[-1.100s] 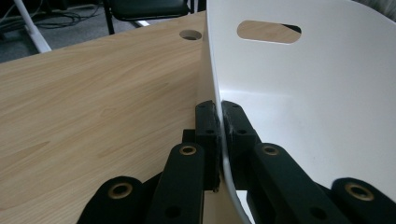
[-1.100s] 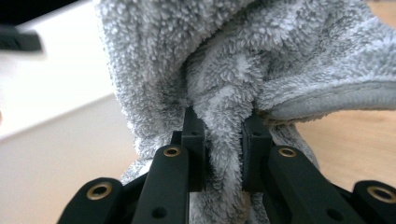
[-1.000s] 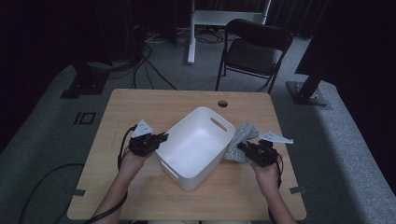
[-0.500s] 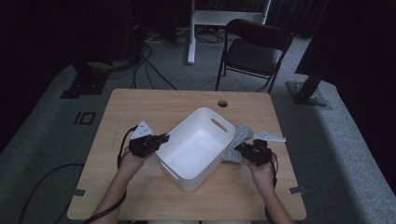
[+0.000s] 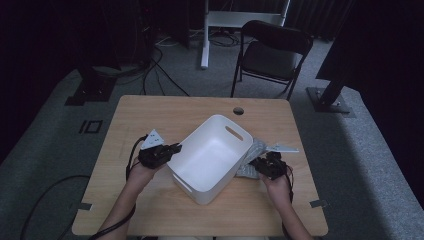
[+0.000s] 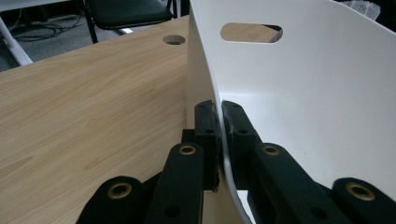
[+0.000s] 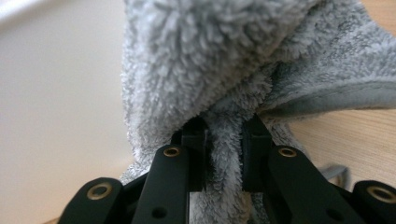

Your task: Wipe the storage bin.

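Towel [image 7: 224, 70], grey and fluffy, lies bunched on the desk [image 5: 150, 115] against the white bin's [image 5: 212, 155] right wall, not yet inside. Right tongs [image 5: 263, 166] are clamped on a fold of it; left tongs [image 6: 218, 122] pinch the bin's rim. Lifting it in remains. Since earlier, the right tongs have dropped lower onto the towel.

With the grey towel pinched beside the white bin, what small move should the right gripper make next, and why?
Probably lift the grey towel and carry it over the rim of the white bin. The right gripper is shut on a fold of it, the towel lies on the table against the bin's outside, and the left gripper clamps the bin's wall, steadying it.
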